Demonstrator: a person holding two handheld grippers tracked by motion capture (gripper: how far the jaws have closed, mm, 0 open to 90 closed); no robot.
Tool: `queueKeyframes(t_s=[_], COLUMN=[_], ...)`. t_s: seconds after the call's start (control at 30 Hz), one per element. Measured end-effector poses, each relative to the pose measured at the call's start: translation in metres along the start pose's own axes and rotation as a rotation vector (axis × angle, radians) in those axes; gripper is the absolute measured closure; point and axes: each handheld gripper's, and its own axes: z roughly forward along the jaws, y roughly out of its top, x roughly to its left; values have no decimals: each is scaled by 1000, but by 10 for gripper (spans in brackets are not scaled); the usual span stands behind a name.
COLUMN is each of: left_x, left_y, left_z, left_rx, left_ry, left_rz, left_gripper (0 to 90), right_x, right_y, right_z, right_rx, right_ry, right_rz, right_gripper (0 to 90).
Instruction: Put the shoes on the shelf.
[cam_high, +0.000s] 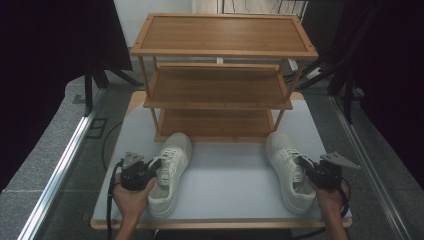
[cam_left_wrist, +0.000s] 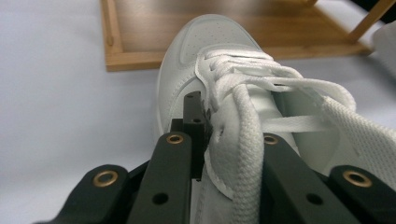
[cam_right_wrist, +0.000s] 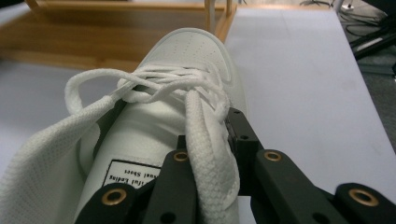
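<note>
Sneakers, lower frame: your jaws pinch only collar edges; thin holds could slip during lifting.

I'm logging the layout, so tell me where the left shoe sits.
In the high view the left shoe lies on the white table, left of centre, toe toward the wooden rack's bottom shelf, with the left hand-held gripper at its collar.
</note>
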Motion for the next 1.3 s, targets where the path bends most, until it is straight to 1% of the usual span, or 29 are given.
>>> queueKeyframes(t_s=[0.07, 0.13, 0.33, 0.4, 0.53, 0.67, 0.8, 1.03, 1.13, 1.3], left_x=[2, 3, 4, 4, 5, 5, 5, 3, 2, 0], left_y=[2, 3, 7, 7, 9, 10, 12, 15, 17, 19], left_z=[-4, -7, -13, -14, -17, -21, -24, -31, -33, -35], left_rx=[-15, -25, -46, -57, -74, -99, -130, -173, -188, -209], left_ry=[-40, -67, -143, -167, -203, -241, -285, -347, -360, -370], left_rz=[-26, -42, -76, -84, -98, -113, -136, -157, -163, -169], left_gripper=[816, 816, 814, 813, 813, 813, 813, 814, 814, 813], right_x=[-1, -1, 2, 3, 4, 6, 7, 7, 8, 10], right_y=[1, 3, 7, 9, 11, 13, 14, 15, 16, 18], right_z=[-5, -8, -19, -23, -29, -33, -35, -38, -39, -42], right_rx=[-22, -41, -95, -113, -146, -175, -194, -225, -237, -252], right_ry=[17, 34, 83, 110, 159, 192, 212, 236, 236, 237], right_rz=[17, 30, 51, 64, 88, 106, 127, 158, 163, 158], right_gripper=[831, 831, 831, 831, 831, 831, 831, 832, 832, 833])
